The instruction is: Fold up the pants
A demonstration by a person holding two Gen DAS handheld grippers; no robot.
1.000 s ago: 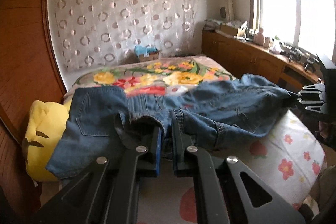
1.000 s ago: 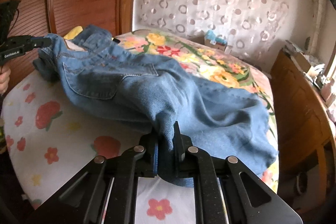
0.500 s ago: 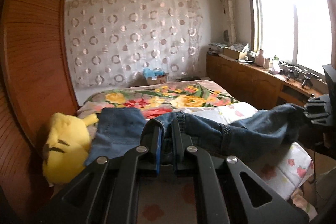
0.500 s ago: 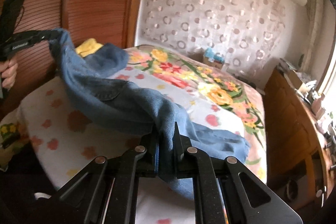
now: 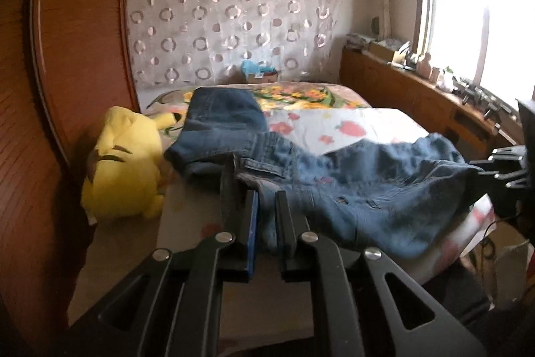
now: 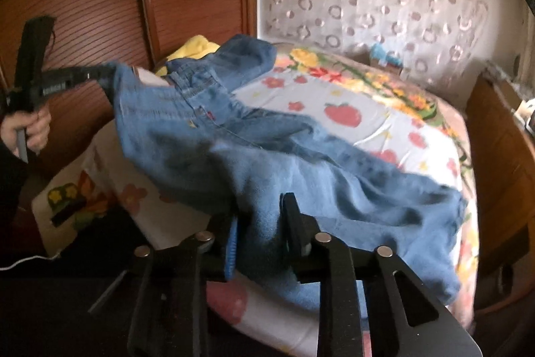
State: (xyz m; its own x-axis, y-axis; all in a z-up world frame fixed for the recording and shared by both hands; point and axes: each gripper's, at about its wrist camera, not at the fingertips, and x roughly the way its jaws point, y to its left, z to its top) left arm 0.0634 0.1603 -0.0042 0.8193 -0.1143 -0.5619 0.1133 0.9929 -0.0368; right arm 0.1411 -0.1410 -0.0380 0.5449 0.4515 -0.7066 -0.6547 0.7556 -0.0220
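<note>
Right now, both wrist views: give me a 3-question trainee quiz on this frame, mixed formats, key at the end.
1. True or false: the left gripper and the right gripper each pinch denim of the jeans.
2. Multiple choice: the yellow plush toy lies
A. on the wooden sideboard
B. at the bed's edge next to the wooden wall panel
C. on top of the jeans
3. Fill in: the sheet under the jeans is printed with red ____.

Key: 1 true; 2 B; 3 flowers.
</note>
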